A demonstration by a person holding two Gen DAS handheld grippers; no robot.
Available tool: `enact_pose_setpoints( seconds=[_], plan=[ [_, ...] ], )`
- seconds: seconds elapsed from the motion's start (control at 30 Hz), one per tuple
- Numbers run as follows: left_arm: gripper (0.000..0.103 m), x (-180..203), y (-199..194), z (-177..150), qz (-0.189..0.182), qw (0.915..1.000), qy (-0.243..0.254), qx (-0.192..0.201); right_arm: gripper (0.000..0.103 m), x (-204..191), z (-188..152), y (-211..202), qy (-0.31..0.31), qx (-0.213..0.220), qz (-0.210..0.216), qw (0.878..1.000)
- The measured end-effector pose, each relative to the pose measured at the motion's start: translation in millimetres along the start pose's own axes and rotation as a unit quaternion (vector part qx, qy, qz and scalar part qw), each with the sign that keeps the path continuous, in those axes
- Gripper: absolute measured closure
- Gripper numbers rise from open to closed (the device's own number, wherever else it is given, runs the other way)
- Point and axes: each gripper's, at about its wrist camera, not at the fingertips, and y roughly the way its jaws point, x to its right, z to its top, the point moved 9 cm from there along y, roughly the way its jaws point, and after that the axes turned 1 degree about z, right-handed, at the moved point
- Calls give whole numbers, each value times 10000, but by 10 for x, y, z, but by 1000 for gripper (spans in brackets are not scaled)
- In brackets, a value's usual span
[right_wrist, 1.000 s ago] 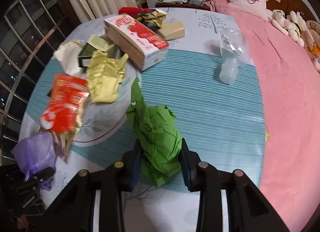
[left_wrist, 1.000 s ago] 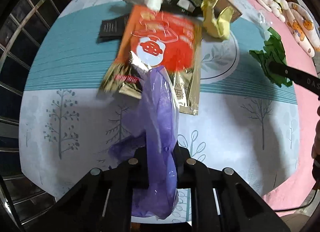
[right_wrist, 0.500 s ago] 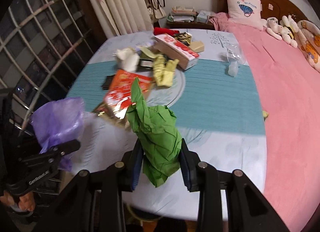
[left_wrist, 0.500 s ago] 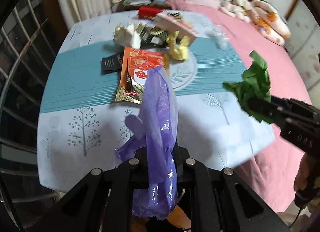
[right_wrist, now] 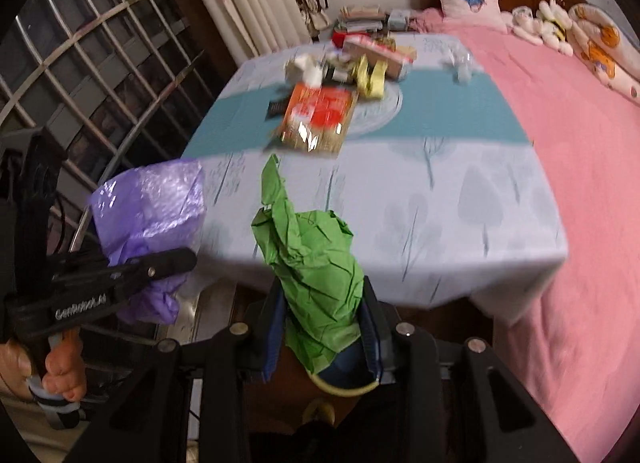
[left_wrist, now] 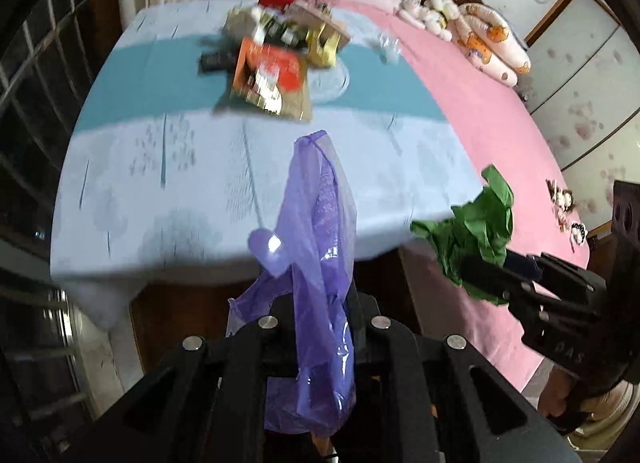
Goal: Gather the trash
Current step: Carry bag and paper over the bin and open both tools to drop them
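- Left gripper (left_wrist: pixel 320 303) clamped on purple bag (left_wrist: pixel 320 263); bag sticks up above the fingers and hangs below them, off the near edge of the table (left_wrist: pixel 168 191).
- From the right wrist view the same bag (right_wrist: pixel 148 207) sits at left, pinched in the left gripper (right_wrist: pixel 180 259), with a hand (right_wrist: pixel 60 371) on its handle.
- Right gripper (right_wrist: pixel 320 323) clamped on crumpled green paper (right_wrist: pixel 312 259); paper pokes up between the blue pads (right_wrist: pixel 274 339), in the air past the table's near edge.
- Left wrist view shows the green paper (left_wrist: pixel 472 235) at right, just beside the bag's level, the two apart, not touching.
- Rest of the trash remains on the table's far side: orange packet (right_wrist: pixel 320 111) on the teal stripe, yellow wrapper (right_wrist: pixel 372 79) and red-white box (right_wrist: pixel 380 51) behind it, clear plastic bottle (right_wrist: pixel 460 63) off to the right.
- Pink bedspread (right_wrist: pixel 560 143) along the table's right side.
- Both views motion-blurred; small items in the pile unreadable.
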Motion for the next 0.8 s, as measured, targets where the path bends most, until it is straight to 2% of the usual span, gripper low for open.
enact_pose_setpoints(
  seconds=[0.13,0.33,0.53,0.8],
  plan=[
    [92,-32,173,-372,9,9994,-143,-300,69,-33,-428,172,160,-390,90,9991],
    [92,-115,578,-812,225,9975,-370,-561,69,13,-926,597,422,-845,69,9955],
    [91,-217,1279,-1231,378,9935,-539,-934,69,214,-1448,1311,791,-1300,62,9883],
    [90,-445,2362,-1476,494,9914,-689,-1000,67,621,-1837,2392,1175,-1631,42,9796]
  ],
)
